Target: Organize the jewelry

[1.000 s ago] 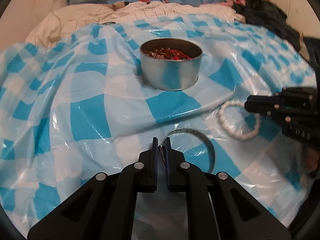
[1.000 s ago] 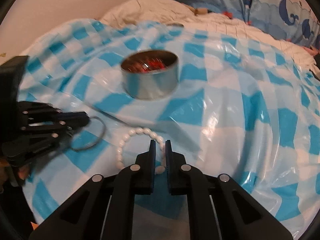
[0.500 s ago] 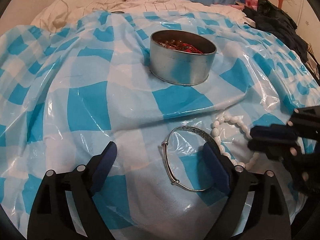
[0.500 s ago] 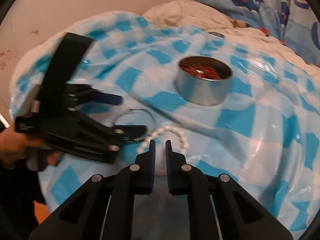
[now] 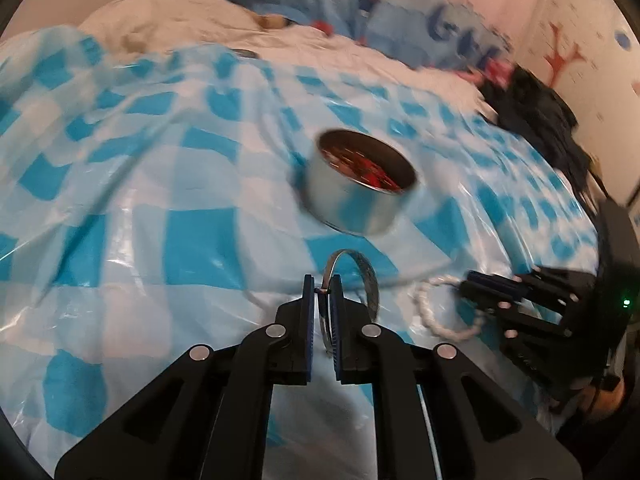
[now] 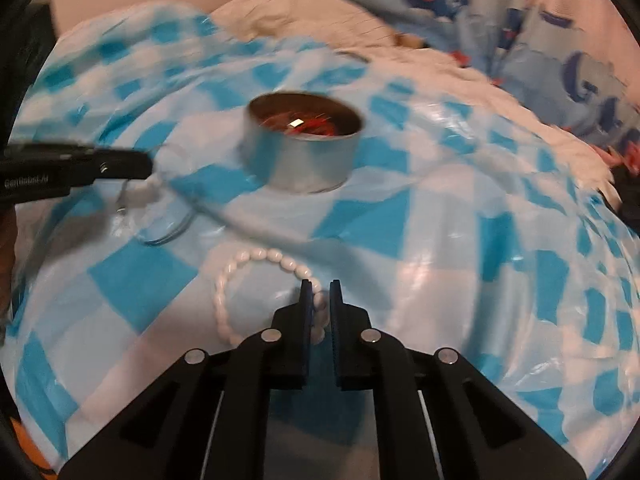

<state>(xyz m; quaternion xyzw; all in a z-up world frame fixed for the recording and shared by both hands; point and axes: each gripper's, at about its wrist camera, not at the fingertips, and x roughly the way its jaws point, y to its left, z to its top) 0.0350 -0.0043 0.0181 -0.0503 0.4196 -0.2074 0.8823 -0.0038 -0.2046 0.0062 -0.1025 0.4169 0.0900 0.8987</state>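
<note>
A silver bangle point(image 5: 370, 276) stands on edge in my left gripper point(image 5: 322, 292), whose jaws are closing on the bangle's clasp end. In the right wrist view the bangle point(image 6: 168, 234) hangs from that gripper point(image 6: 148, 168) just over the cloth. A white bead bracelet point(image 6: 256, 258) lies on the checked sheet, and my right gripper point(image 6: 319, 292) is shut on its near beads. The left wrist view shows the same bracelet point(image 5: 430, 314) under the right gripper point(image 5: 468, 284). Beyond both stands a round metal tin point(image 5: 360, 200) point(image 6: 304, 156) with red pieces inside.
A blue-and-white checked plastic sheet point(image 5: 200, 240) covers the soft, humped bed. White bedding and whale-print pillows point(image 6: 440, 8) lie behind it. Dark clothes point(image 5: 536, 108) are heaped at the far right by the wall. A person's hand point(image 5: 600, 404) holds the right gripper.
The left gripper sprang wide open over the flat bangle half a second ago and has shut on it again, tipping it up on edge. The right gripper stayed shut at the bead bracelet.
</note>
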